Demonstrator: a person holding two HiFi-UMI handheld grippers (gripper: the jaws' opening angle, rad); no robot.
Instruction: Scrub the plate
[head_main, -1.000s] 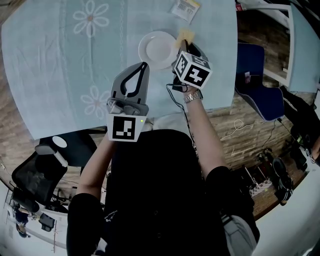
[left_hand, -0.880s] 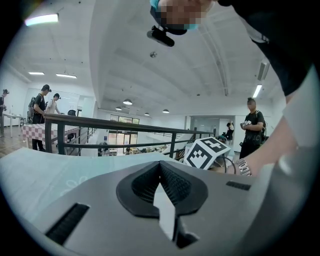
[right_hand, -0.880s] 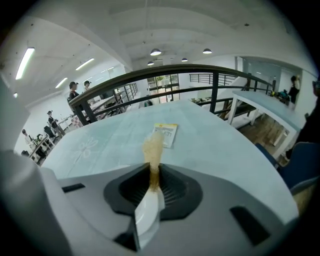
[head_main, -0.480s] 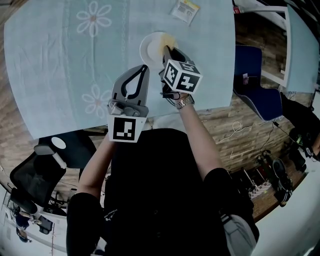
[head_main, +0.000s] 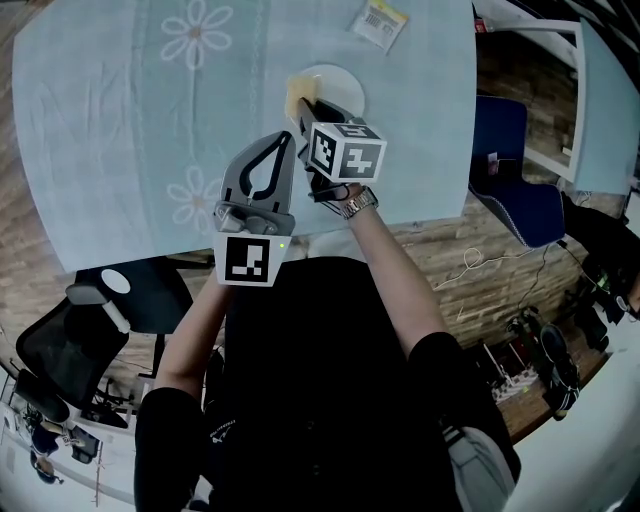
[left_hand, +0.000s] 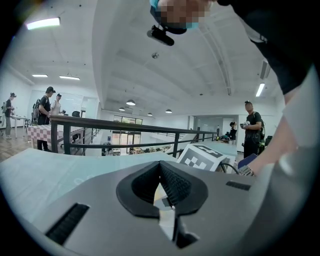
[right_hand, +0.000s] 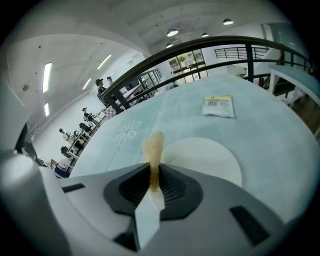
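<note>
While pinched tight, edge-on, in the closed-down right gripper, low centre of the right gripper view, a yellow sponge poised at the left rim of the white plate, upper centre of the head view; contact impossible to tell. No suds or streaks visible: scrubbing judged barely begun, nearly all left. Mid-frame, left gripper, jaws together and empty, above the pale tablecloth.
</note>
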